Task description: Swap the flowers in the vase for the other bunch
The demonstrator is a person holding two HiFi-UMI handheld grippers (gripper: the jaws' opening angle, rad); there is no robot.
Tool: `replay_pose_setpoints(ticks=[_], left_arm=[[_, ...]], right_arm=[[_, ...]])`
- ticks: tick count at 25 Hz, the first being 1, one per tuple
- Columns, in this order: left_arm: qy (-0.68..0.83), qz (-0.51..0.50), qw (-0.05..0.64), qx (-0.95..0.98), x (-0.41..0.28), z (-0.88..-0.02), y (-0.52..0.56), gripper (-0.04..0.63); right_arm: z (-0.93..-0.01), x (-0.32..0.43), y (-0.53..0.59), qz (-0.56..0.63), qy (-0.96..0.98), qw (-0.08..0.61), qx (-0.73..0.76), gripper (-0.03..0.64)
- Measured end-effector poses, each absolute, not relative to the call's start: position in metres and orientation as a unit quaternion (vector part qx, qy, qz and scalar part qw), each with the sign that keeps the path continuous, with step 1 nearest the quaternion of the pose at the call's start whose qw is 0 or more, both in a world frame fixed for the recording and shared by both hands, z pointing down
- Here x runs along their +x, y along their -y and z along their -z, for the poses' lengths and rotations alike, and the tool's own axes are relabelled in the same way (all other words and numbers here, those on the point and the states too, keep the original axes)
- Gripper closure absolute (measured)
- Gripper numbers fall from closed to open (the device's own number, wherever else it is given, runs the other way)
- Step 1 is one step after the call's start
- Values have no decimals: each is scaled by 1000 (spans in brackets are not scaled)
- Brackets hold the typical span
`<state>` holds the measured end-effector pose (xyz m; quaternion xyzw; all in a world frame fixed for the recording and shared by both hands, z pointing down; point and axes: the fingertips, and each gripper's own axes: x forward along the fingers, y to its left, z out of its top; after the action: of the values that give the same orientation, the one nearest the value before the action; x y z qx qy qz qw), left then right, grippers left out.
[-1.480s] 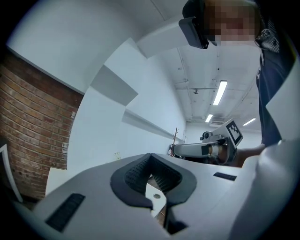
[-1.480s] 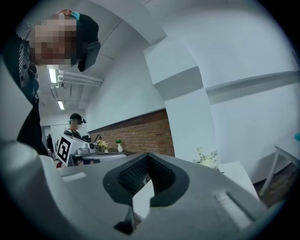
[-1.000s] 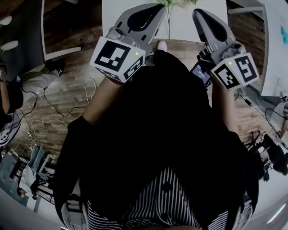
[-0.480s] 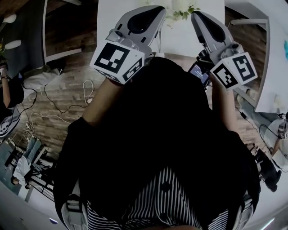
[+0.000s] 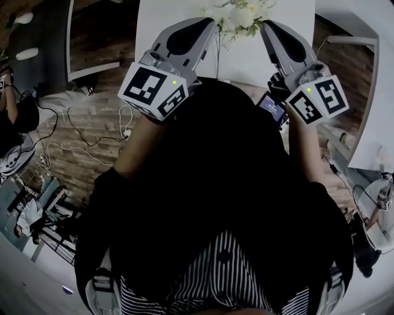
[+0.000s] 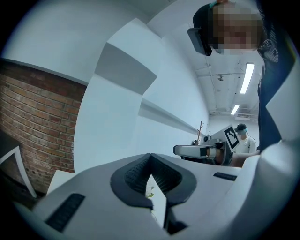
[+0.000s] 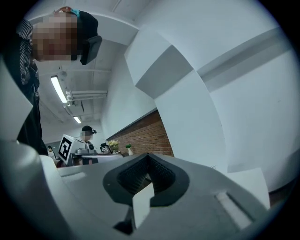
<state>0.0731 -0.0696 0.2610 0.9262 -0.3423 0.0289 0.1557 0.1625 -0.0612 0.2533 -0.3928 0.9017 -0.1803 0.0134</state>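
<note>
A person points the left gripper [image 5: 209, 23] and the right gripper [image 5: 266, 27] toward a white table [image 5: 166, 31], each with its jaws closed together and nothing between them. The bunch of white flowers [image 5: 240, 13] stands on the table between the two gripper tips, one thin stem showing below the blooms.
</note>
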Motion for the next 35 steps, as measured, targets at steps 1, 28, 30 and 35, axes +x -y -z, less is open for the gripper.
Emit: replay_pose_setpoints(ticks=[1, 28, 30, 35], left_arm=[[344, -29, 160, 925, 73, -263, 73, 589], [251, -58, 203, 944, 87, -309, 120, 589], [250, -57, 211, 943, 85, -311, 119, 589], [250, -58, 218, 941, 78, -314, 121, 589]], right_arm=[[-255, 166, 63, 182, -900, 14, -396, 617], [-282, 193, 112, 196, -860, -18, -471, 615], [-287, 194, 113, 199, -858, -25, -472, 610], [-307, 197, 117, 213, -852, -44, -476, 538]])
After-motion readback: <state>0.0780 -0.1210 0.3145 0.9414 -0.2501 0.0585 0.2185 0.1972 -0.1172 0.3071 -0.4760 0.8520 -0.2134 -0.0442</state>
